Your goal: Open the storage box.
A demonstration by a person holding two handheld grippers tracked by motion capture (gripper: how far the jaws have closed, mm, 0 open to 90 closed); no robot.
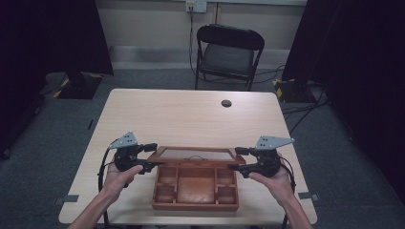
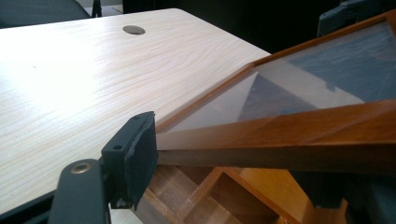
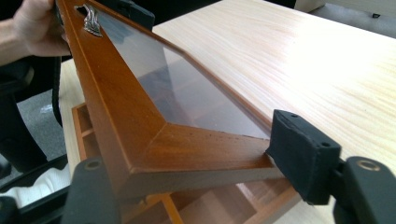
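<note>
Wooden box [image 1: 196,188] is sat near the front edge of the table [image 1: 181,114], between the two grippers; open compartments are seen inside it. Its glass-paned lid [image 1: 196,154] is raised off the box at the front and tilted, with the far edge still down by the box's back.

Left gripper [image 1: 152,156] is placed at the lid's left front corner. In the left gripper view one pad [image 2: 140,154] is seen touching the frame end [image 2: 280,135]; the other jaw is partly hidden under the frame, so a firm clamp cannot be confirmed, though the lid is between the jaws.

Right gripper [image 1: 237,159] is placed at the lid's right front corner. In the right gripper view the frame corner [image 3: 187,154] is seen between the jaws, with the right pad [image 3: 301,156] against its edge. A metal handle [image 3: 91,21] is mounted on the lid's front rail.

A folding chair [image 1: 228,52] is stood behind the table, well apart
</note>
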